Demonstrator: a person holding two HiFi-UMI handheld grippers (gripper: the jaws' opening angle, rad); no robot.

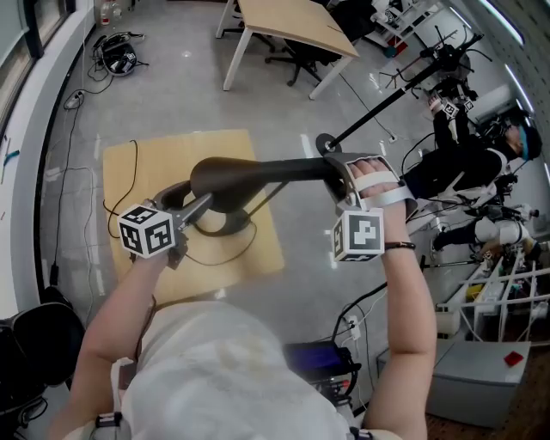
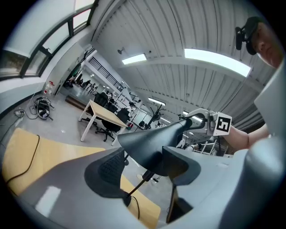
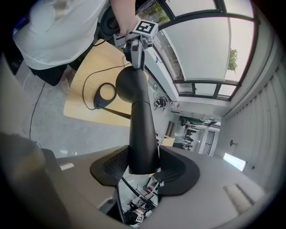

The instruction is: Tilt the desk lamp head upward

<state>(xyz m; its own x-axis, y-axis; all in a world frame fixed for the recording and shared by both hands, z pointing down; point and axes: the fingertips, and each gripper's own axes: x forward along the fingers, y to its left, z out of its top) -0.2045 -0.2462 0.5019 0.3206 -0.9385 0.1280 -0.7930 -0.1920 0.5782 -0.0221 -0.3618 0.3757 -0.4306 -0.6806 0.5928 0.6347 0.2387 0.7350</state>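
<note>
Over wooden table point(image 1: 129, 176), lamp head point(image 1: 258, 174), apparently clamped.

A lab hall: desk point(image 1: 292, 21), office chairs point(image 1: 296, 53), equipment stands point(image 1: 447, 56), loose cables point(image 1: 116, 53), grey floor point(image 1: 172, 86).

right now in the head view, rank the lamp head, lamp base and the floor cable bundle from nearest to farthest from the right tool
1. lamp head: between the jaws of the right tool, stretching away to its left.
2. lamp base: lower left, on the wooden tabletop.
3. cable bundle: far upper left, on the floor by the wall.
</note>
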